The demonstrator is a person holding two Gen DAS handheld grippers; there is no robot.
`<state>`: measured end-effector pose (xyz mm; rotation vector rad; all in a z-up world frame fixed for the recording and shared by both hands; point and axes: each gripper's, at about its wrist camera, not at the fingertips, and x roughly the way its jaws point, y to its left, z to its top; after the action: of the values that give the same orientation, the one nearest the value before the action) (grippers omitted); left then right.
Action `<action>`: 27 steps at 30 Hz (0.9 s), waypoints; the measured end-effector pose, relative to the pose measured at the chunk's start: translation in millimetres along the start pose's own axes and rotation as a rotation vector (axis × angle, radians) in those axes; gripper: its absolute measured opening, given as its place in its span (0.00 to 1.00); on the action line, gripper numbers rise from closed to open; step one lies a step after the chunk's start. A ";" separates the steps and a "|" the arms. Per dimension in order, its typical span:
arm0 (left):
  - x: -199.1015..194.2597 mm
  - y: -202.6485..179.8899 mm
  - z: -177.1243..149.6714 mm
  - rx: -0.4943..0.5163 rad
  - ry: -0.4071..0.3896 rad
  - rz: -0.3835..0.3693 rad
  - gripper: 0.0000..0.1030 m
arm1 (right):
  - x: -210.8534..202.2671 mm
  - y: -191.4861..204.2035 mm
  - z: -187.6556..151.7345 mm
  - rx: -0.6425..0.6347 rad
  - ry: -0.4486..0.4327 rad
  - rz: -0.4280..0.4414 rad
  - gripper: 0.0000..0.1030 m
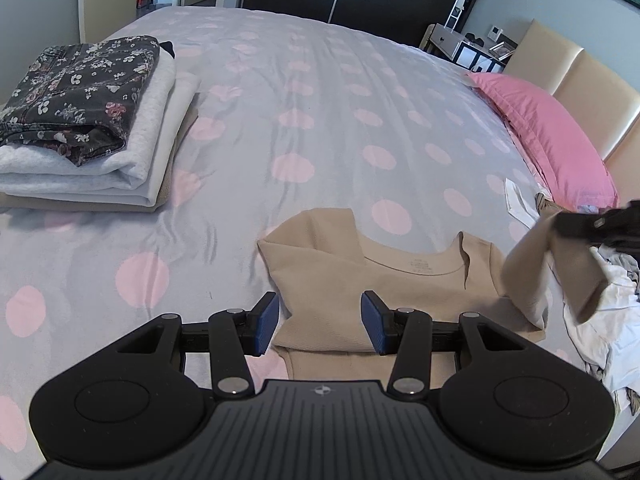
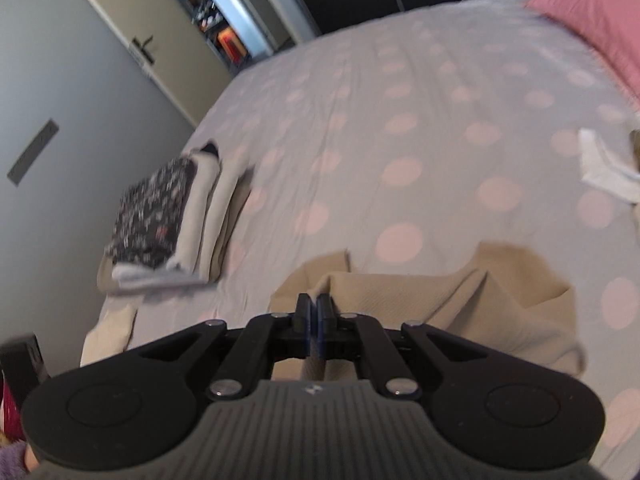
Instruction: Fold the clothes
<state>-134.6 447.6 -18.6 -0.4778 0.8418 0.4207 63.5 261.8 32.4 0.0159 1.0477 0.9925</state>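
Observation:
A beige top (image 1: 384,284) lies on the bed with its neckline facing away from me and its left sleeve folded in. My left gripper (image 1: 319,326) is open and empty, just above the top's lower part. My right gripper (image 2: 313,312) is shut on the beige top's right sleeve (image 2: 400,300) and holds it lifted off the bed. In the left wrist view the right gripper (image 1: 576,226) appears at the far right with the sleeve (image 1: 560,268) hanging from it.
A stack of folded clothes (image 1: 80,128), floral garment on top, sits at the bed's left edge and also shows in the right wrist view (image 2: 168,220). A pink pillow (image 1: 552,136) and unfolded white clothes (image 1: 604,320) lie to the right. The dotted grey bedspread (image 1: 320,100) stretches ahead.

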 end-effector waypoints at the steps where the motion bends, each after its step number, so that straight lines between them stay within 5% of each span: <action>1: 0.5 0.3 -0.2 0.004 0.001 0.000 0.42 | 5.4 1.4 -1.2 -0.009 0.010 0.004 0.11; 6: 5.5 -4.9 -2.5 0.039 0.010 -0.002 0.42 | 6.5 -4.4 -4.7 -0.043 0.010 -0.017 0.27; 16: 30.4 -43.1 -17.7 0.157 0.070 -0.073 0.47 | -15.0 -79.0 -36.0 -0.073 0.025 -0.195 0.27; 27: 90.6 -108.6 -53.7 0.391 0.192 -0.106 0.47 | -15.0 -167.3 -77.3 0.035 0.033 -0.264 0.32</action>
<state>-55.4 344.0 -95.4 -0.1988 1.0514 0.1068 118.5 120.4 -73.4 -0.1083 1.0663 0.7375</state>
